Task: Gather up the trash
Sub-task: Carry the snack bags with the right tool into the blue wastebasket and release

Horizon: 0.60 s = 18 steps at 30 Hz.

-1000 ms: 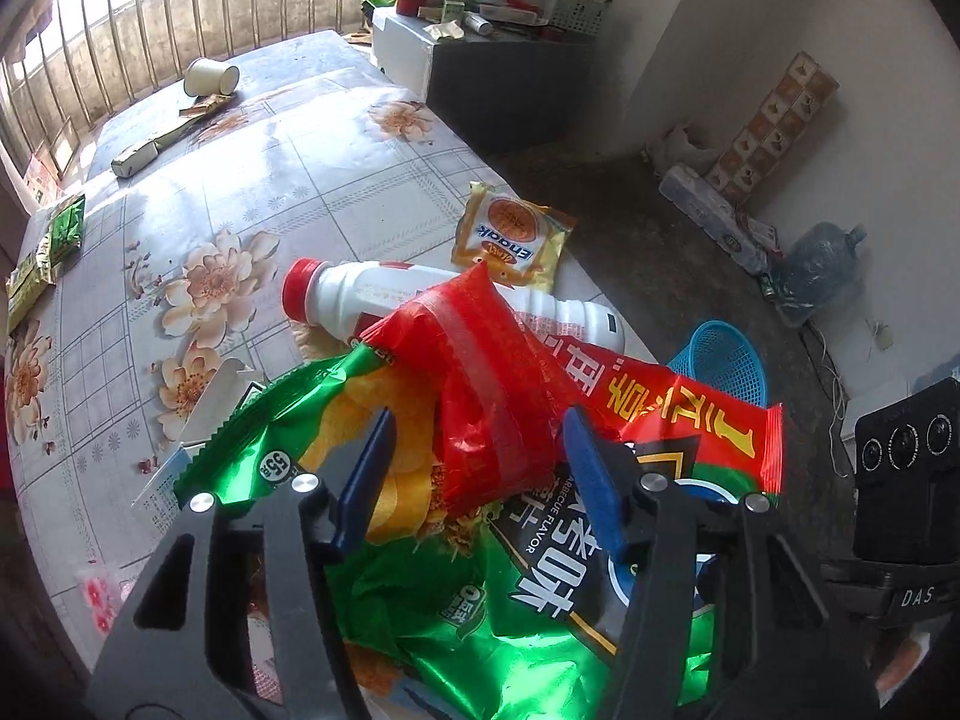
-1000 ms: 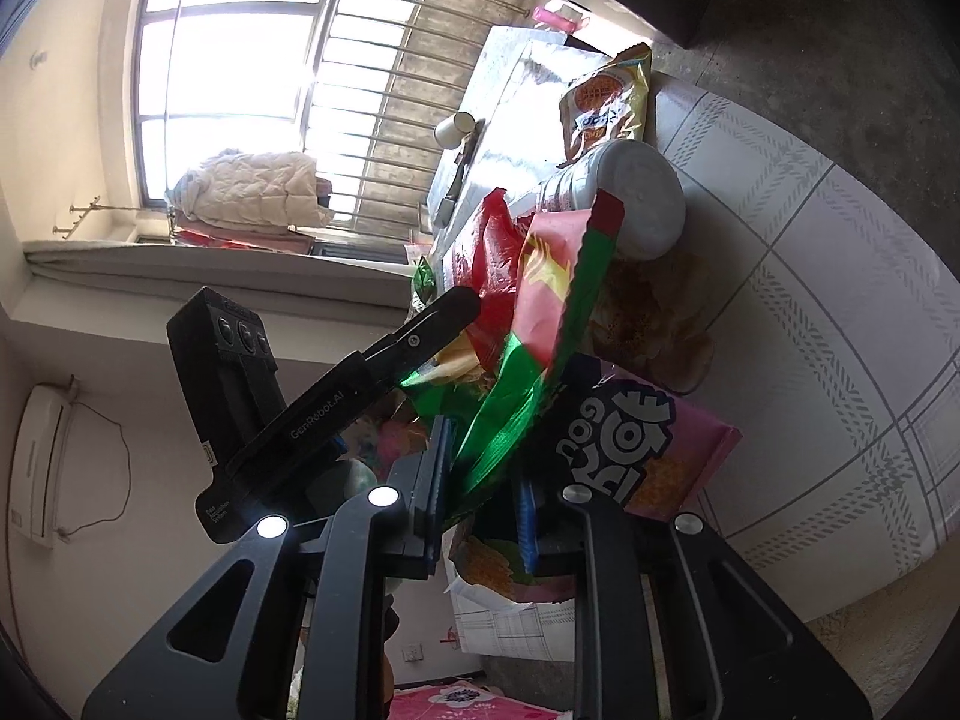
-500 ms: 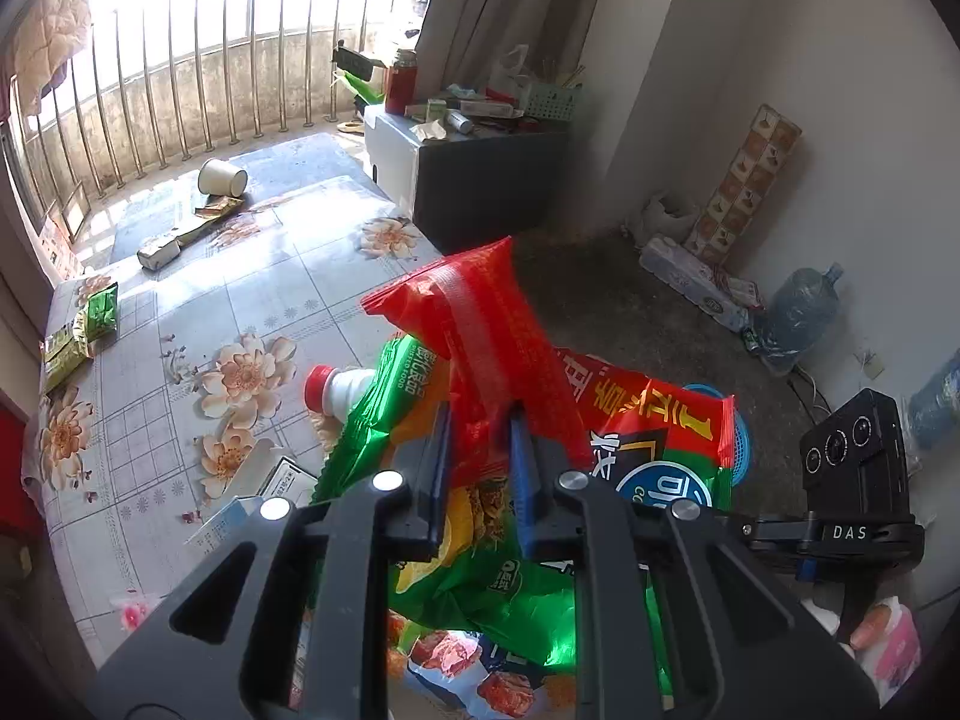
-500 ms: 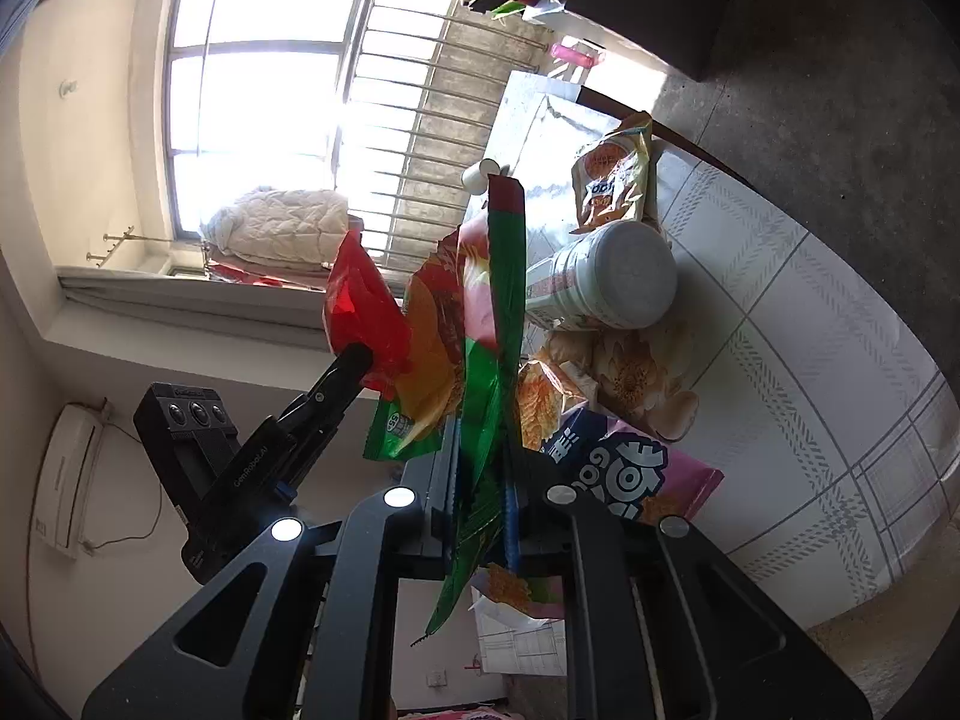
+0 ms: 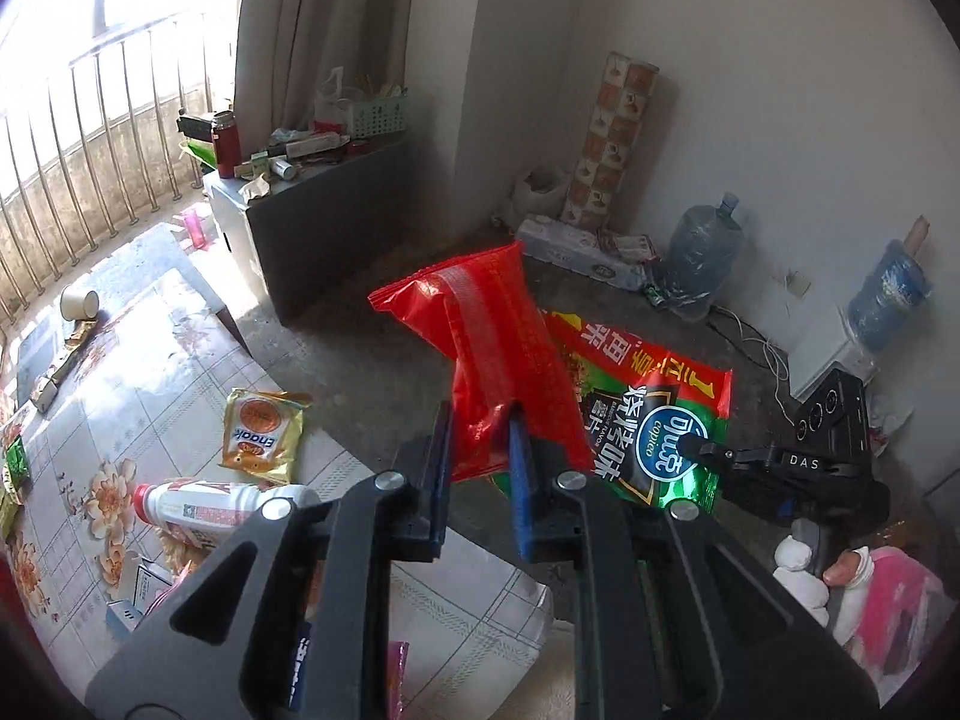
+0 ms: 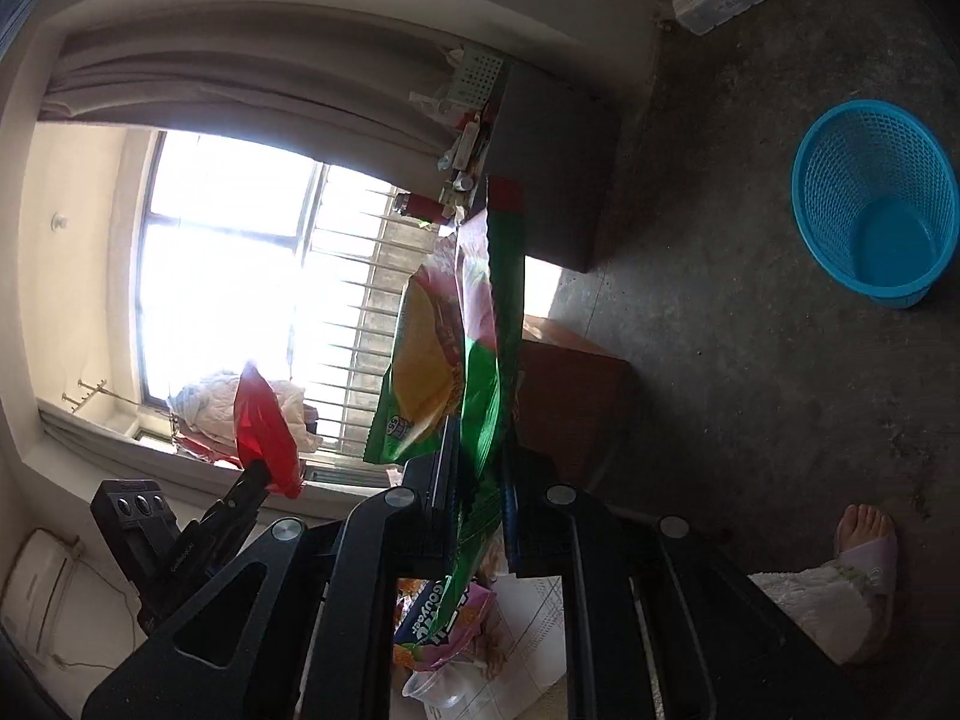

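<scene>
Both our tongs are clamped: left gripper (image 5: pixel 480 438) pinches red wrapper (image 5: pixel 492 354), right gripper (image 6: pixel 480 480) pinches green chip bag (image 6: pixel 480 348); blue basket (image 6: pixel 810 180) stands apart on floor.

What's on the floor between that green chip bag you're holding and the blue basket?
Nothing: the right wrist view shows bare concrete floor between the green chip bag and the blue basket.

Two water jugs (image 5: pixel 699 258) stand on the concrete floor (image 6: pixel 750 360) by the white wall. A grey cabinet (image 5: pixel 324 246) beside the curtain (image 5: pixel 324 24) carries a red flask (image 5: pixel 226 144) and a green crate (image 5: pixel 378 117). A barred window (image 6: pixel 240 264) glares.
</scene>
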Each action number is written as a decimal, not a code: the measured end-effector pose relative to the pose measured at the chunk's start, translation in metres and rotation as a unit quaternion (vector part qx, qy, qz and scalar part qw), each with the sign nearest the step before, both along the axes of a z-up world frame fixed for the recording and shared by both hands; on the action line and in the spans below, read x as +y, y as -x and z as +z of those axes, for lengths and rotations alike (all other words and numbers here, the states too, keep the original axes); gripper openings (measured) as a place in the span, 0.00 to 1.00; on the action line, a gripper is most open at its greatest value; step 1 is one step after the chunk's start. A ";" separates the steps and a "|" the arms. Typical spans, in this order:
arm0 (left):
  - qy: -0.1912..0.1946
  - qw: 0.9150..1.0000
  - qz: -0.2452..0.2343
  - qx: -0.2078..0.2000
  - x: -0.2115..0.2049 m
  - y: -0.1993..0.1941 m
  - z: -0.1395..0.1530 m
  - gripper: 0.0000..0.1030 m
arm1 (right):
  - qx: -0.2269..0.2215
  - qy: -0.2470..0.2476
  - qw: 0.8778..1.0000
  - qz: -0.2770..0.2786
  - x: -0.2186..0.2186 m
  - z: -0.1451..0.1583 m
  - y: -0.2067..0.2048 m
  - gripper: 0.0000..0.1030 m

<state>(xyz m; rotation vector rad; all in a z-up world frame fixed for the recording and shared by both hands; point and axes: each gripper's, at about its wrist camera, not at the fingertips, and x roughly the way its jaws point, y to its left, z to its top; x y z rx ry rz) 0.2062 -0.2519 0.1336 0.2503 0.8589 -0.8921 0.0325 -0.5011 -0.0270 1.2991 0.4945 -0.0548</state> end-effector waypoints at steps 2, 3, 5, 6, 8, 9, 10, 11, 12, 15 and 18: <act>-0.018 0.999 -0.036 0.031 -0.048 0.002 -0.022 0.15 | 0.033 0.022 0.998 -0.053 -0.026 -0.008 0.030 0.11; -0.031 0.997 -0.052 0.046 -0.072 0.003 -0.036 0.15 | 0.051 0.033 0.995 -0.078 -0.038 -0.014 0.043 0.11; -0.061 0.994 -0.075 0.059 -0.119 0.008 -0.065 0.15 | 0.089 0.050 0.988 -0.120 -0.061 -0.024 0.066 0.11; -0.078 0.991 -0.090 0.060 -0.143 0.013 -0.081 0.15 | 0.108 0.056 0.983 -0.138 -0.071 -0.031 0.077 0.11; -0.109 0.984 -0.120 0.069 -0.188 0.023 -0.113 0.15 | 0.144 0.064 0.973 -0.166 -0.087 -0.048 0.089 0.11; -0.125 0.980 -0.134 0.075 -0.209 0.028 -0.130 0.15 | 0.159 0.066 0.969 -0.177 -0.096 -0.056 0.093 0.11; -0.138 0.976 -0.146 0.083 -0.229 0.033 -0.147 0.15 | 0.174 0.068 0.965 -0.186 -0.101 -0.066 0.094 0.11; -0.149 0.973 -0.154 0.090 -0.245 0.035 -0.163 0.15 | 0.187 0.068 0.961 -0.193 -0.110 -0.075 0.094 0.11; -0.161 0.969 -0.160 0.097 -0.263 0.039 -0.178 0.15 | 0.201 0.068 0.957 -0.199 -0.119 -0.084 0.094 0.11; -0.184 0.961 -0.174 0.110 -0.307 0.045 -0.218 0.16 | 0.234 0.077 0.946 -0.209 -0.144 -0.109 0.084 0.12; -0.199 0.958 -0.170 0.118 -0.341 0.043 -0.252 0.26 | 0.257 0.095 0.939 -0.205 -0.170 -0.136 0.066 0.21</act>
